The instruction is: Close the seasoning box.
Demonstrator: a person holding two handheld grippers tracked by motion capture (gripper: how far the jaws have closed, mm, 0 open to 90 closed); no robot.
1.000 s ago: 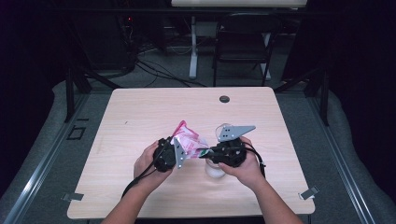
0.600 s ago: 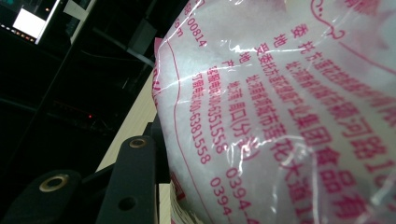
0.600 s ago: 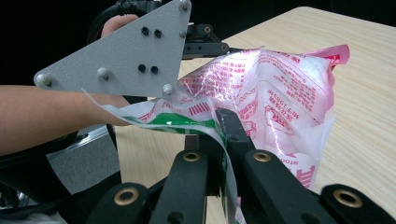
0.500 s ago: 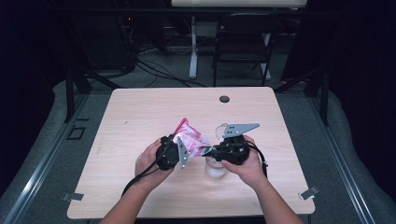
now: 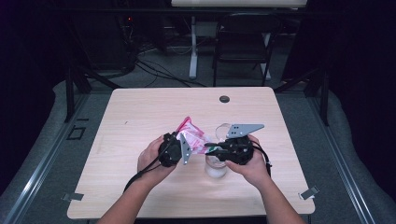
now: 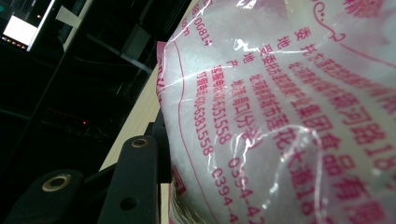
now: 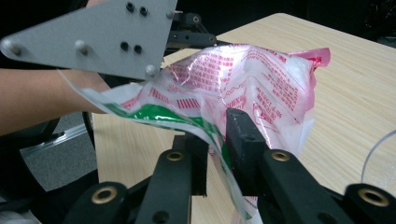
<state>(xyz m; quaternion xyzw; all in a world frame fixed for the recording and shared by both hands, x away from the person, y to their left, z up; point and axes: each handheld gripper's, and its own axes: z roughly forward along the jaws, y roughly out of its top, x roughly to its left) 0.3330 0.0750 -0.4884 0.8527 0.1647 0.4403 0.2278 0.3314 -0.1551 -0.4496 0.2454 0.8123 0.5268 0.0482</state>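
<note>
Above the near middle of a pale wooden table, a person holds a clear plastic bag printed with pink characters and filled with white grains, gripping it from both sides. The bag is crumpled, with a pink sealed top and a green band along one edge. The left gripper is clamped against the bag's side, the film pressed up to its jaw. The right gripper has just been opening its jaws; the bag's green-striped edge hangs between them, one jaw just apart from the film. A clear plastic cup stands below the right gripper. Farther off, a dark round grommet marks the table's far edge. Beyond, a chair and cables sit in a dark room.
</note>
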